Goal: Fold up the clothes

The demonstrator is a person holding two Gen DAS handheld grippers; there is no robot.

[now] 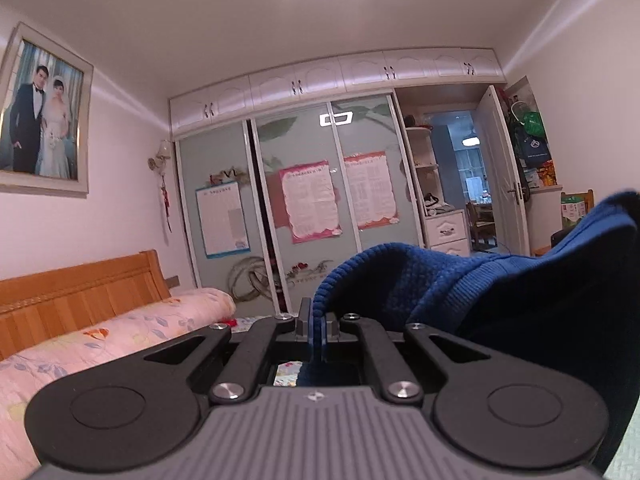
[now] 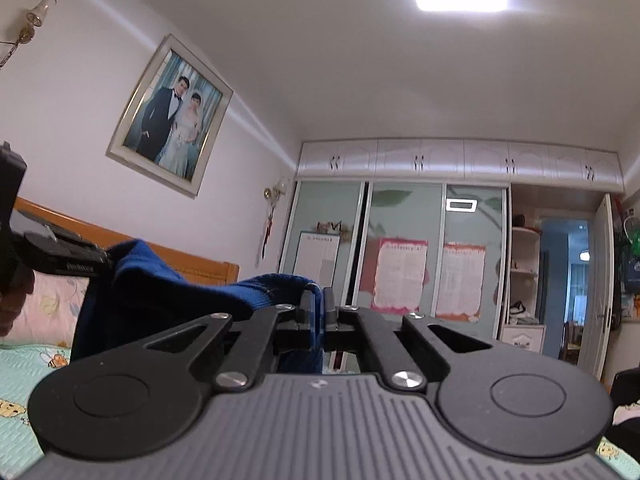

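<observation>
A bedroom seen from two hand-held tools raised above a bed [image 1: 80, 344] with a pink floral quilt and wooden headboard. A wardrobe [image 1: 304, 184] with glass sliding doors fills the far wall.

A blue knitted sweater [image 1: 440, 284] hangs in the air between the tools, stretched roughly level from one to the other, its long axis running side to side. Neither hand is nearer; each holds one end.

The left tool [image 1: 316, 326] is clenched on a ribbed edge of the sweater, and the cloth runs off to its right. The right tool [image 2: 316, 310] is likewise clenched on the blue knit, and the cloth sags away to its left, toward the left tool [image 2: 64, 258] seen side-on there.

The rest of the sweater probably drapes below, out of sight. The coming fold likely depends on keeping both ends level.
</observation>
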